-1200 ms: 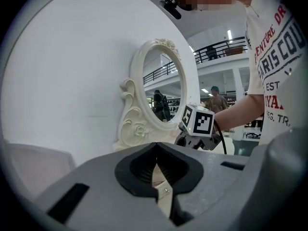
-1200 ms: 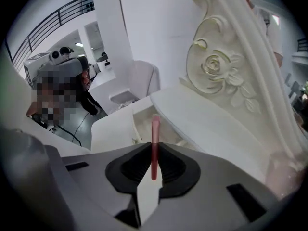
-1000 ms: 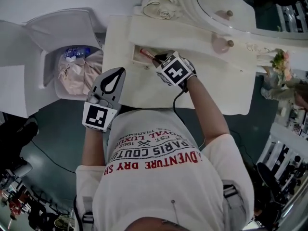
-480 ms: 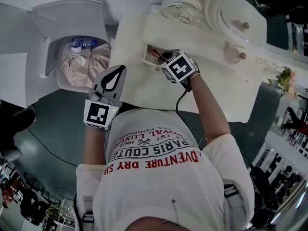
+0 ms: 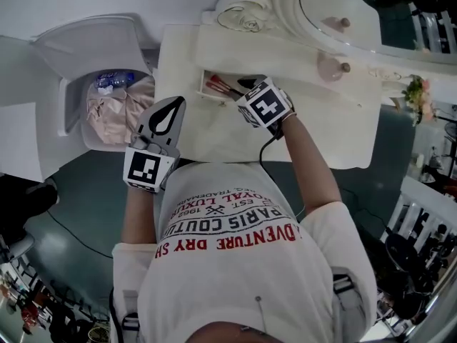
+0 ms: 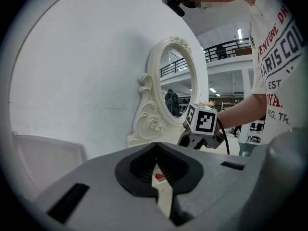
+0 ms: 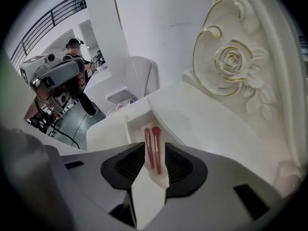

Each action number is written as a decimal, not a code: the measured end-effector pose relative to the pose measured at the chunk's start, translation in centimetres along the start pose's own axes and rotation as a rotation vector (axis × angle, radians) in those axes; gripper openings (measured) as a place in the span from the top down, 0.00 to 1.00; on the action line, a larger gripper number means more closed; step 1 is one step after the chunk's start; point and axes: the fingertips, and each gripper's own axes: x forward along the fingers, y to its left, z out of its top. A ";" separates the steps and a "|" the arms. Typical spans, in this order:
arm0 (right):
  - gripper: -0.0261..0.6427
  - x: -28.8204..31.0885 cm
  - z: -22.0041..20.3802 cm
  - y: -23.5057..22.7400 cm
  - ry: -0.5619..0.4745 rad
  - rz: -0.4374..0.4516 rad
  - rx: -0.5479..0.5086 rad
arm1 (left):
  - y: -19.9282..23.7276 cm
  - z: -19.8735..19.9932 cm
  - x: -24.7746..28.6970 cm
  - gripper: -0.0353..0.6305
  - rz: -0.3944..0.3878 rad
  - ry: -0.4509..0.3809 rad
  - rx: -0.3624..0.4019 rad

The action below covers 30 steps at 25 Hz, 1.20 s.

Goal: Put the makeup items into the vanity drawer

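At the white vanity table (image 5: 335, 120), we look steeply down on its top. The small drawer (image 5: 202, 86) at the table's left end, near the mirror's scrolled foot, stands open. Two red makeup brushes (image 7: 151, 139) lie in it side by side, handles parallel, flat on its floor. The right tongs (image 7: 155, 152) hang directly over them, pointed steeply down. Their jaws have just been opening and now stand apart, released; the brushes show through the gap but lie below in the drawer, touched by neither pad. We read this as the let-go at the end of a drop. The tongs line up with the drawer's length, likely so the long handles go in without catching a wall. The left tongs (image 6: 155, 147) are clenched tip to tip with nothing in them. They are held nearly level off the table's near-left edge, beside the open white bin (image 5: 71, 84), probably parked there to keep clear of the right arm. Near the oval mirror (image 5: 335, 9) sits one small pinkish bottle (image 5: 327, 66), well apart from the drawer; if it counts as makeup, it is left to fetch. Next, in our judgement, the right tongs should lift straight up so as not to drag the brushes, then reach across for the bottle. The risk we see is that the round bottle slips or rolls in a narrow pinch.
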 end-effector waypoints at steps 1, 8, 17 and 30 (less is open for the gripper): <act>0.77 -0.7 -0.2 -0.3 -0.013 -0.017 0.015 | -0.3 0.2 0.3 0.94 -0.017 -0.004 0.005; 0.77 -4.9 -4.9 -3.6 -0.066 -0.112 0.167 | -4.5 1.4 3.7 0.94 -0.151 -0.012 0.040; 0.74 -7.5 -15.6 -5.8 -0.049 -0.208 0.401 | -11.3 1.3 8.3 0.94 -0.356 0.042 0.081; 0.74 -7.3 -27.0 -6.1 0.013 -0.226 0.604 | -20.1 0.2 12.8 0.94 -0.540 0.107 0.123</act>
